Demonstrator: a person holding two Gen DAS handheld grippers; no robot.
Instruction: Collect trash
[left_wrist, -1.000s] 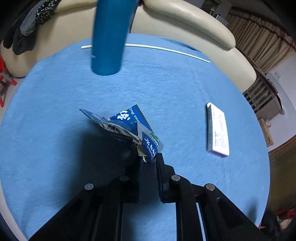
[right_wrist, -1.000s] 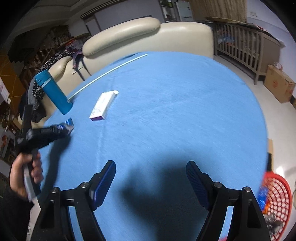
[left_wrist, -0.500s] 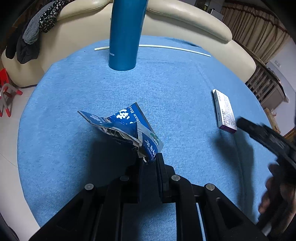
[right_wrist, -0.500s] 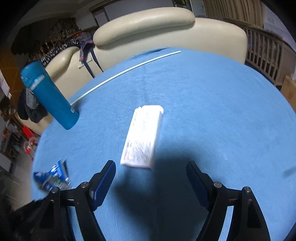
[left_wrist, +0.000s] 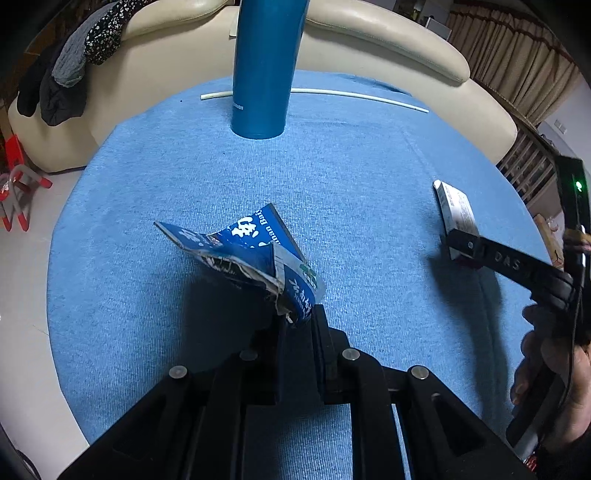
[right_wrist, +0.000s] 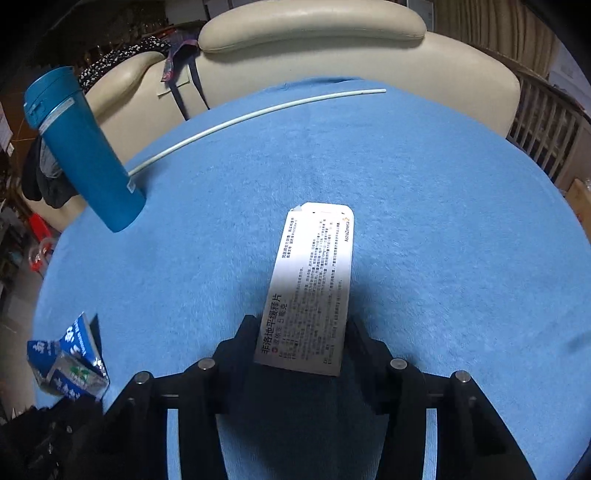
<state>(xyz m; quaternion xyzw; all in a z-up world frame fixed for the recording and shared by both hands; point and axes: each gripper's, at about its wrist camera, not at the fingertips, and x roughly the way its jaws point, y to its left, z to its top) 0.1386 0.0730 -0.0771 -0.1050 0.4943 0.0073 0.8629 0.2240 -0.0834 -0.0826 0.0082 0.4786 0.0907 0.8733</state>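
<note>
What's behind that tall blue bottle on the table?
Behind the blue bottle a thin white rod lies across the blue tablecloth, and beyond it stands a cream sofa. The bottle covers the rod's middle stretch, so that part cannot be seen.

Round table with blue cloth (left_wrist: 369, 177) fills most of both views, ahead of and under the claws. Cream leather sofa (right_wrist: 314, 48) curves around the table's far edge. Dark and floral clothes (left_wrist: 66, 74) draped over the sofa arm, far left of the left claw. Red metal frame (left_wrist: 16, 192) on pale floor (left_wrist: 22, 332), left of the table. Brown pleated curtains (left_wrist: 517, 62) behind the sofa, upper right. Wooden slatted railing (right_wrist: 550, 136) to the right of the right claw, cardboard box (right_wrist: 580, 195) just below it. Dim cluttered shelving (right_wrist: 110, 37) upper left in the right wrist view, too dark to tell contents. Lighting dim, hard shadows on cloth.
</note>
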